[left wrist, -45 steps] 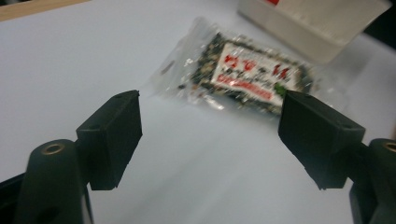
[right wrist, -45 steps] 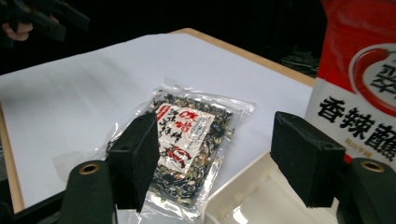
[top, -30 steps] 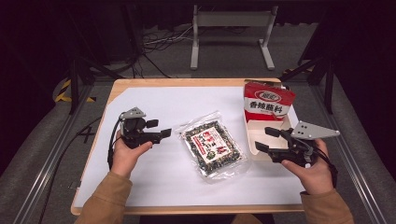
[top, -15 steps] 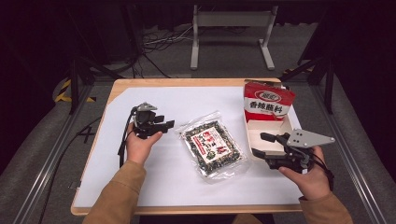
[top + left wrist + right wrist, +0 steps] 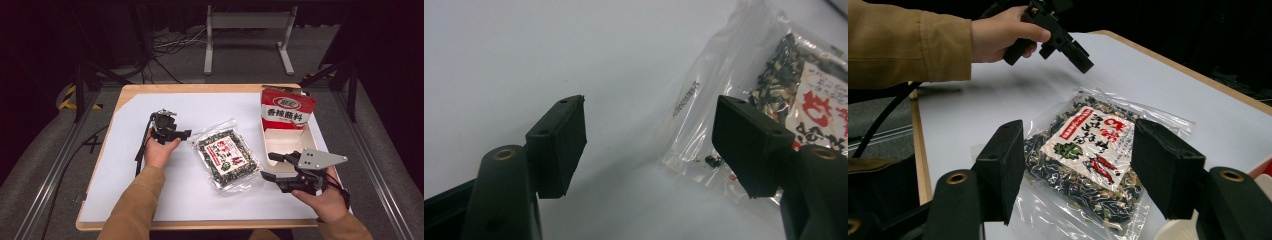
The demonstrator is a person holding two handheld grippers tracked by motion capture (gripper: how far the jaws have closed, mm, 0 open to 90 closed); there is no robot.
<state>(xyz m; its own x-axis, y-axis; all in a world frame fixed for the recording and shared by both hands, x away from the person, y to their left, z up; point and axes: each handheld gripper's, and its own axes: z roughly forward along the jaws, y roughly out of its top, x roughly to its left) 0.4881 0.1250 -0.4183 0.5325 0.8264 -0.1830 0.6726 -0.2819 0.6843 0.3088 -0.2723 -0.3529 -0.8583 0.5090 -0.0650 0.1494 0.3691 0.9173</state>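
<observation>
A clear bag [image 5: 227, 157] of dark dried bits with a white and red label lies flat in the middle of the white sheet. My left gripper [image 5: 186, 135] hovers just left of the bag's far corner, pointing at it. Its jaws have just been opening, and the pads stand apart with nothing pressed between them. In the left gripper view the bag [image 5: 804, 95] lies ahead to the right of the left gripper [image 5: 654, 140]. My right gripper [image 5: 267, 166] is open right of the bag, aimed at its near right edge. In the right gripper view the bag [image 5: 1088, 150] lies beyond the open right gripper [image 5: 1078, 170].
A red and white packet [image 5: 287, 112] stands at the far end of a white open box [image 5: 282, 142] at the table's right. A white sheet [image 5: 150, 200] covers the wooden table. A black cable [image 5: 142, 150] trails from the left gripper. The left gripper [image 5: 1083, 60] and its hand hang over the bag's far side.
The left hand has moved right and down toward the bag's corner; its jaws narrowed, then widened again. The right gripper has shifted slightly toward the front edge and lower.
</observation>
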